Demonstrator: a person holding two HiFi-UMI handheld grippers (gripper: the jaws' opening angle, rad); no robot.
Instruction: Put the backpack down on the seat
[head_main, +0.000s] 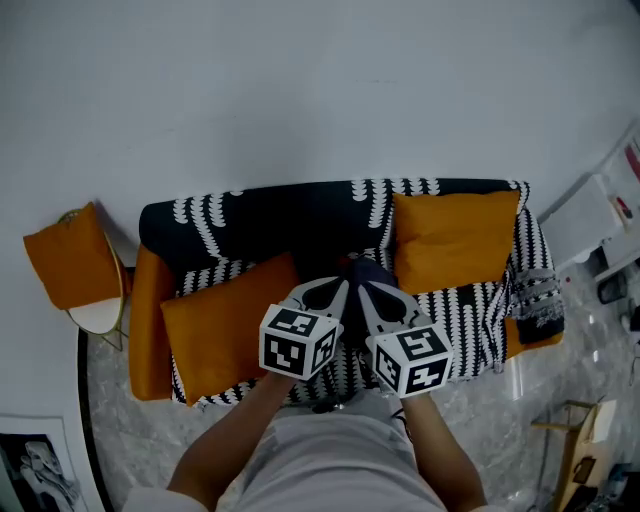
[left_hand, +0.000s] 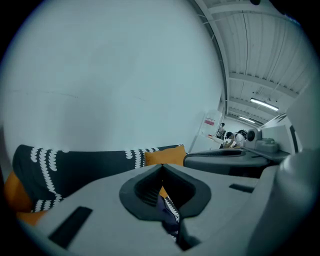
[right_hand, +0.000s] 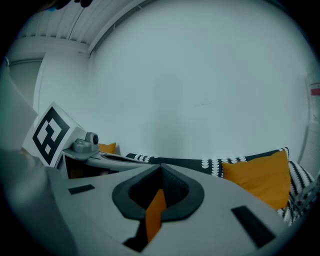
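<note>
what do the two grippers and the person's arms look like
Both the left claw and right claw have pale grey, tapering jaws lined with dark ribbed pads. Each carries a white cube printed with black square markers, left and right. The forearms are unsleeved; the person wears a light grey top. No cables show.

Only a red-topped sign (left_hand: 210, 122) shows print, too small to read.

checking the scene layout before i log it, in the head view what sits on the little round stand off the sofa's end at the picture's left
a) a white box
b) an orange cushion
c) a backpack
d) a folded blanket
b: an orange cushion rests on the round stand beside the sofa.
</note>
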